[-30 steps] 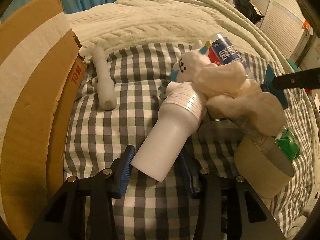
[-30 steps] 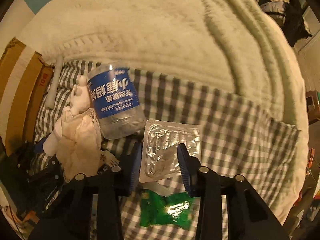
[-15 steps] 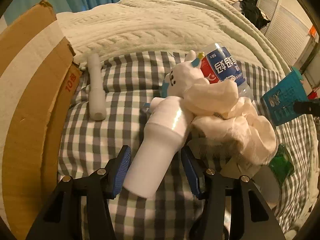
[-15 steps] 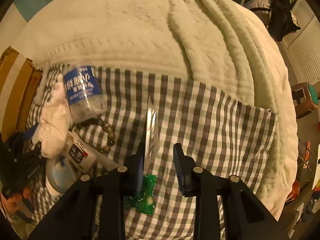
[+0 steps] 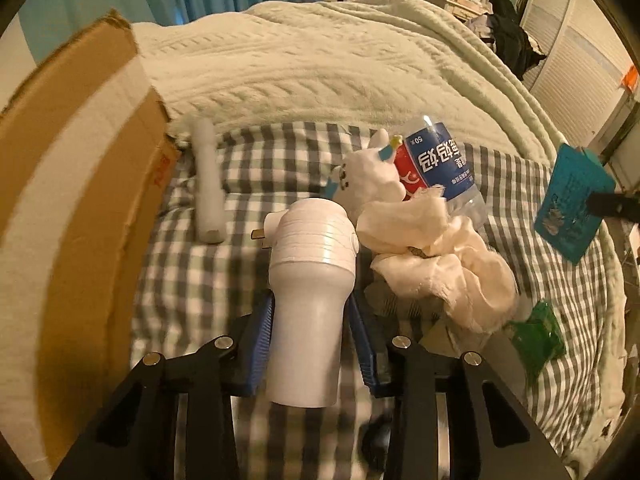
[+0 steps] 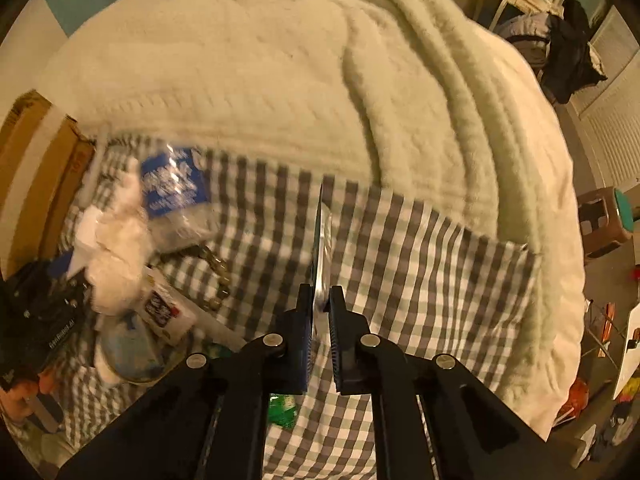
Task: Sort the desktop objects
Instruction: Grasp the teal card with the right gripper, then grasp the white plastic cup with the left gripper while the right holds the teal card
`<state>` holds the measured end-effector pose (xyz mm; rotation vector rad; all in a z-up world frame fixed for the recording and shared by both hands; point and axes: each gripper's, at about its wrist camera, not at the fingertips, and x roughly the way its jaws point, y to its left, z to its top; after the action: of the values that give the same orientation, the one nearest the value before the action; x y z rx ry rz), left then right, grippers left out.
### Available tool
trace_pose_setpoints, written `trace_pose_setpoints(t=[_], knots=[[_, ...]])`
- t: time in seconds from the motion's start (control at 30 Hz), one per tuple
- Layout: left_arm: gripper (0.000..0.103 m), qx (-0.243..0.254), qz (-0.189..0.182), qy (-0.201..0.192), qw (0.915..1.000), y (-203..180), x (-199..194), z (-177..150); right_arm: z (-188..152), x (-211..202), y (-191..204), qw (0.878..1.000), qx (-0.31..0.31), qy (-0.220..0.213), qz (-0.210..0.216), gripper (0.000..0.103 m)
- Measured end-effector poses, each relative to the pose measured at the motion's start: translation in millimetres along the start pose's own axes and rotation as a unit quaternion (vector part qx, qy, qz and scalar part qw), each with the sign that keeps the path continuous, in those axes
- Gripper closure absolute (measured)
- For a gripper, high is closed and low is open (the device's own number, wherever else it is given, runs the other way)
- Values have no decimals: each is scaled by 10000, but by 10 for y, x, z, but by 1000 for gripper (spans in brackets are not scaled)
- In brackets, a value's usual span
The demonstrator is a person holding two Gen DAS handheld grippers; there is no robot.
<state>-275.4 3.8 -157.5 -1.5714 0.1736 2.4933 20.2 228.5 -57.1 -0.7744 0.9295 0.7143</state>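
A white plug-in device [image 5: 312,292] with a ribbed head stands between the blue pads of my left gripper [image 5: 311,305]. Its jaws are closing and the pads press on its narrow stem, which is held just above the checked cloth [image 5: 224,280]. My right gripper [image 6: 321,300] is shut on a flat foil blister pack [image 6: 323,240], seen edge-on and lifted off the cloth. In the left wrist view that pack shows its teal back [image 5: 572,204] at the right. A crushed water bottle [image 5: 436,164] with a blue label, a white plush toy [image 5: 368,172] and a white cloth [image 5: 436,248] lie piled together.
A cardboard box [image 5: 80,200] stands along the left. A white tube [image 5: 208,184] lies near it. A green packet [image 5: 536,336], a bead bracelet [image 6: 218,276], a small labelled box [image 6: 166,308] and a tape roll [image 6: 128,352] lie on the cloth. A cream blanket [image 6: 280,80] covers the far side.
The left jaws closed onto the white device, which swung straight and rose. The right jaws shut on the blister pack, tipped it on edge and lifted it off the cloth.
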Motion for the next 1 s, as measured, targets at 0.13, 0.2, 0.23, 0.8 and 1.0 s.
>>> trace_pose_setpoints(t=[0.13, 0.2, 0.23, 0.8, 1.0], knots=[[74, -284, 143, 133, 9994, 148, -228, -30, 118, -229, 115, 9997, -109, -196, 34, 96], [102, -440, 88, 104, 9989, 213, -368, -32, 124, -468, 257, 9990, -198, -383, 88, 96], [102, -530, 6, 83, 9986, 255, -494, -18, 154, -569, 305, 9985, -238, -467, 123, 96], [99, -742, -533, -368, 9951, 547, -1248, -123, 94, -1386, 1409, 9875, -741, -1263, 586, 96], [75, -868, -251, -49, 9959, 546, -730, -152, 181, -1123, 1379, 9905, -789, -1044, 428, 96]])
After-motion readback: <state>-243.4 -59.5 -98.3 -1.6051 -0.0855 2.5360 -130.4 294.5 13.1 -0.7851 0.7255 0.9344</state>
